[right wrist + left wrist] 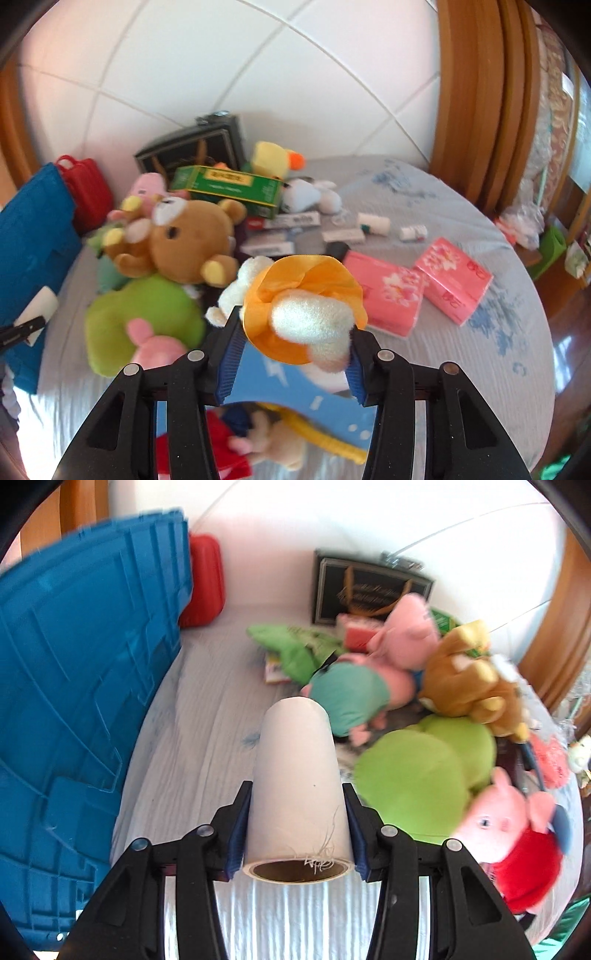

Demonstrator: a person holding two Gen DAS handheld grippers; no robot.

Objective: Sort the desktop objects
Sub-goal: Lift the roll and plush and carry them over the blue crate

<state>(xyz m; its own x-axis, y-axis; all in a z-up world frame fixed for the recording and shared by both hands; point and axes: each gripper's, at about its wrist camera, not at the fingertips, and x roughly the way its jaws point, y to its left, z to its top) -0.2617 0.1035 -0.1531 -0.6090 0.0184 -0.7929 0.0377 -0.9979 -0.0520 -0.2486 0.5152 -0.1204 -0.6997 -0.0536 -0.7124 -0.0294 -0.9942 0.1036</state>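
— What's in each claw?
— My left claw (297,834) pinches a white paper roll (297,794), lower centre of its view. My right claw (293,358) pinches a white plush in orange cloth (303,306), mid-frame above the bed (461,343).

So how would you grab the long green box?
Grip the green box across its narrow width, near the middle, coming from above. It lies flat on top of the pile with its long top face bare; its ends are crowded by the brown bear and other toys.
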